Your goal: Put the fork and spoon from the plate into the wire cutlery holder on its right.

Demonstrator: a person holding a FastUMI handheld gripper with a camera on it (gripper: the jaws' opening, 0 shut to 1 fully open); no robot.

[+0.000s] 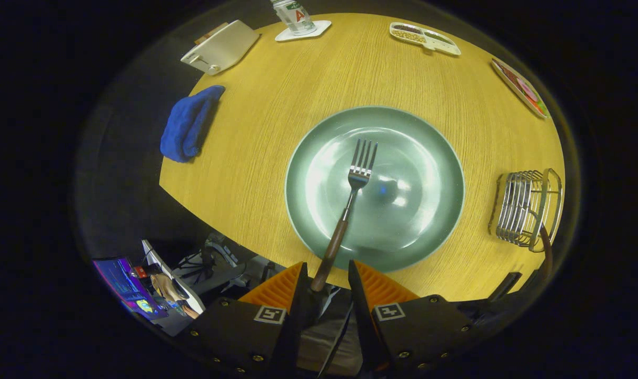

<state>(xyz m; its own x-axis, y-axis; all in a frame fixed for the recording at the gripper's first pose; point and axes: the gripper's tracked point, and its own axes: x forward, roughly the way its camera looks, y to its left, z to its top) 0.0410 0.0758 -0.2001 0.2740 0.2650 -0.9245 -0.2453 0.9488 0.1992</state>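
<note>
My claw point(327, 279) sits low at the near edge of the table point(277, 105), fingers spread w/ a gap between them, and the fork point(345, 210) runs straight up the middle of that gap: wooden handle end just between the fingertips, tines out toward the plate's centre. Not clenched on anything. The left finger looks close to the handle, maybe brushing it; the right one stands clear, so I'd call it released, lined up for a pinch rather than gripping. The fork lies on the green plate point(424, 221) w/ its handle sticking out over the near rim, which is prob. why I'm coming in from this side: the overhang gives me something to close on w/o scraping the plate. The wire cutlery holder point(524, 208) stands to the right of the plate, well apart from it, on the table near the edge, and a dark handle pokes out of it (could be the spoon already in there, can't say for sure; no spoon on the plate). So my guess: fork is what's left. Next step as I see it is closing on the handle end, lifting, swinging right and dropping it in. Risk: gripping so far back means the tine end will want to sag or swivel.
</note>
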